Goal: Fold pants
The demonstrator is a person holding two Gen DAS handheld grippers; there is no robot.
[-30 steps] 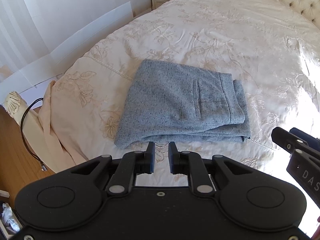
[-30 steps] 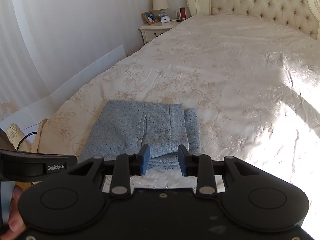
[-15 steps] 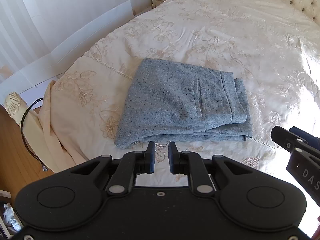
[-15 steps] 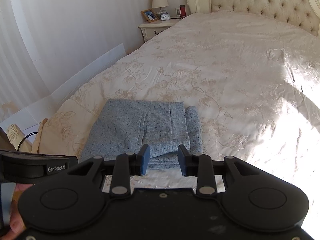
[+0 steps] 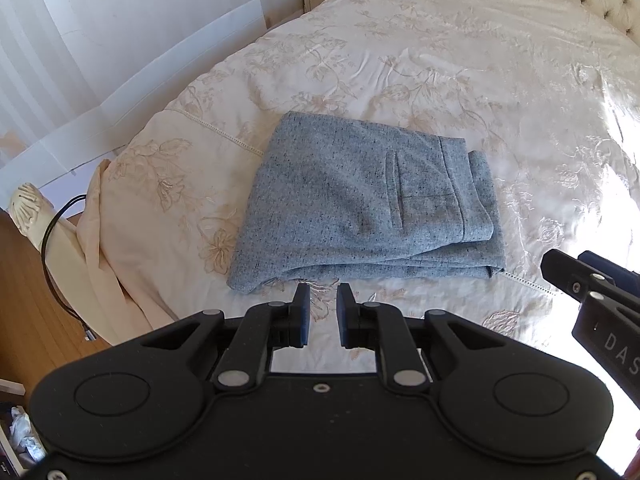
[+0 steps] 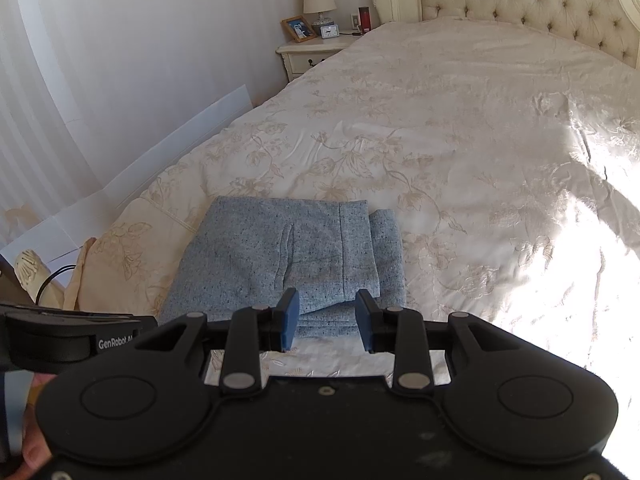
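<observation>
**Two claws empty, pants folded**

Grey pants lie folded on bed near its foot corner. Left claw narrowly parted, right claw parted wider; both grip nothing, just short of pants' near edge.

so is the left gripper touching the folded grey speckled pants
Apart: the left wrist view shows cream bedspread between the left gripper and the folded grey speckled pants.

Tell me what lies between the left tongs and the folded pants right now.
Only a narrow strip of bare floral bedspread separates the left tongs from the near edge of the folded grey pants. The left wrist view shows this; nothing else lies there.
</observation>
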